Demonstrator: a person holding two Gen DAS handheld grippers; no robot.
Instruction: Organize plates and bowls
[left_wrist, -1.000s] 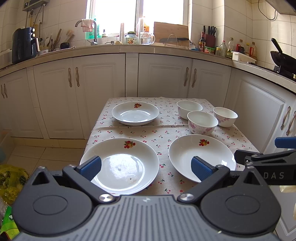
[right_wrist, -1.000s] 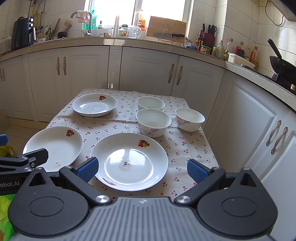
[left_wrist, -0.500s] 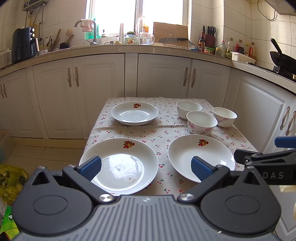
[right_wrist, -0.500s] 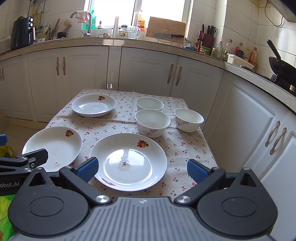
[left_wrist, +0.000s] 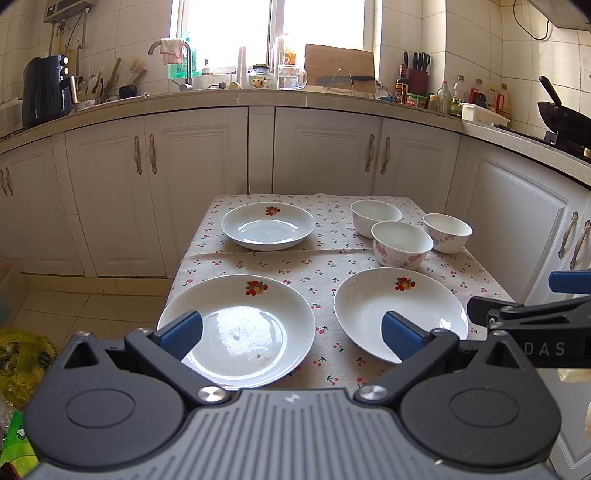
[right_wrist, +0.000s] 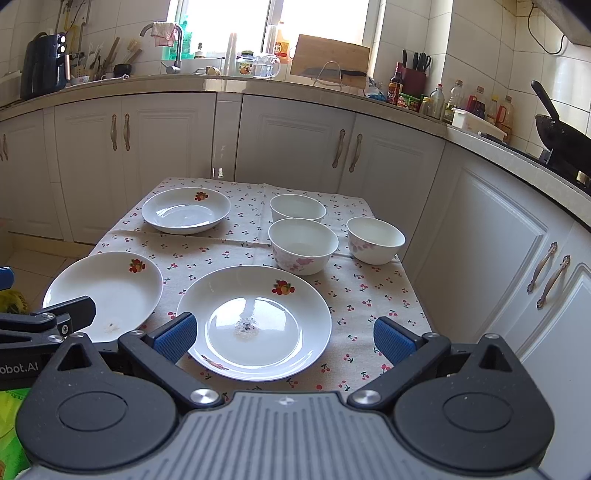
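Left gripper (left_wrist: 291, 328) wide open, holding nothing, hovering at the near table edge. Near-left plate (left_wrist: 236, 325) lies just ahead, its near rim between the blue pads (left_wrist: 181, 332). Far plate (left_wrist: 268, 225) sits well back on the cherry tablecloth (left_wrist: 295, 266). Near-right plate (right_wrist: 255, 321) lies ahead of the right gripper (right_wrist: 282, 338), also wide open and empty, left pad over the plate's near-left rim, right pad off to its side. Three bowls (right_wrist: 303, 245) cluster far right, near each other, two maybe touching. Likely glazed ceramic: stiff, slick, breakable, moderately heavy. Best hold is a pinch on the raised rim; stack plates gently, nest the bowls.
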